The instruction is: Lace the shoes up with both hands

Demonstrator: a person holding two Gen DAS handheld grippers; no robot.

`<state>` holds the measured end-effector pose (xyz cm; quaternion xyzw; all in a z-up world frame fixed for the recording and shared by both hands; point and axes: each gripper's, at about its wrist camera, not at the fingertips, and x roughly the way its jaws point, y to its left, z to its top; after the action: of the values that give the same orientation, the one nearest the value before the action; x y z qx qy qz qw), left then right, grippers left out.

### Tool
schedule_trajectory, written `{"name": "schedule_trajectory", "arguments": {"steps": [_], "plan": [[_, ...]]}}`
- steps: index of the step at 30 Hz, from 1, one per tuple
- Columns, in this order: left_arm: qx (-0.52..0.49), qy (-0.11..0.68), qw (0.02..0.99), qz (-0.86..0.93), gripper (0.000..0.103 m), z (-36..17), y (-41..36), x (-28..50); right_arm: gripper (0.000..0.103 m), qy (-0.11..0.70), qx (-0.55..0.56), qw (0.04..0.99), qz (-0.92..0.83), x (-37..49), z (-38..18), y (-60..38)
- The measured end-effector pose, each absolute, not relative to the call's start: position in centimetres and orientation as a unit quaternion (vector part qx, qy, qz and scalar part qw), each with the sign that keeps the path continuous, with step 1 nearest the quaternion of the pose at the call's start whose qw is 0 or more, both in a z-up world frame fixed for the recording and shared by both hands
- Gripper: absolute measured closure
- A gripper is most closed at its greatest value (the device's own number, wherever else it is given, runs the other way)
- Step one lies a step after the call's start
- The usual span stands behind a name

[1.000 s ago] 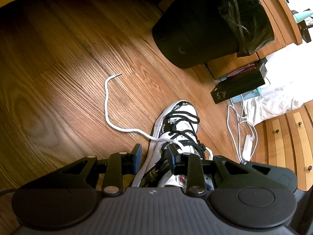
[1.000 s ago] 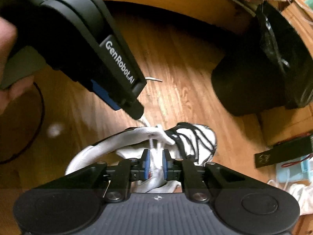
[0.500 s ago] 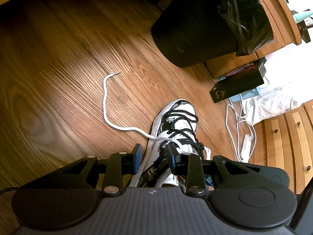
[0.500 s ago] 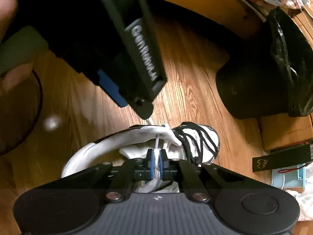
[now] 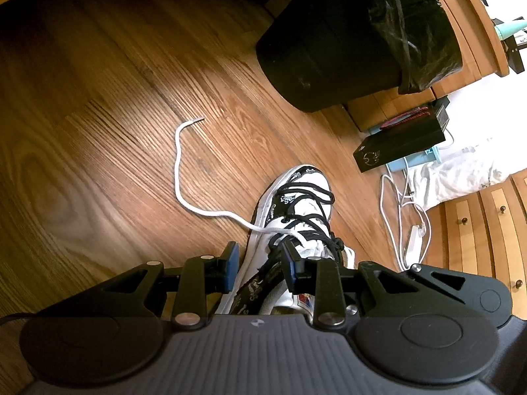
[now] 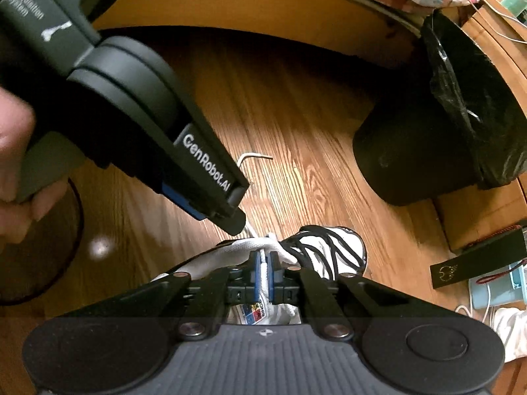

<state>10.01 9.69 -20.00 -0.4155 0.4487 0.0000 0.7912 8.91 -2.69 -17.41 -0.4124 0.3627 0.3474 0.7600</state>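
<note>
The white high-top shoe with black lacing point(image 6: 316, 256) sits low centre on the wooden plank floor point(image 5: 98, 164). Your right gripper point(image 6: 263, 271) has just clamped the white cord lace point(image 6: 262, 268) between its 2 pads; pull smoothly. Your left gripper point(image 5: 260, 265) straddles the shoe's collar, jaws part-open; use it to steady the shoe.

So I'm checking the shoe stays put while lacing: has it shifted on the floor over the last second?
No. The shoe sits in the same spot relative to the black bin.
</note>
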Motion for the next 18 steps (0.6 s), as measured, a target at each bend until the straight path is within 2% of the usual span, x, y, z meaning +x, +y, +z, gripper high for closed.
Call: {"name": "schedule_trajectory", "arguments": {"steps": [18], "plan": [[-0.419, 0.448, 0.790, -0.001, 0.072, -20.1, 9.8, 10.0, 0.098, 0.381, -0.393, 0.759, 0.353, 8.5, -17.0, -2.6]]}}
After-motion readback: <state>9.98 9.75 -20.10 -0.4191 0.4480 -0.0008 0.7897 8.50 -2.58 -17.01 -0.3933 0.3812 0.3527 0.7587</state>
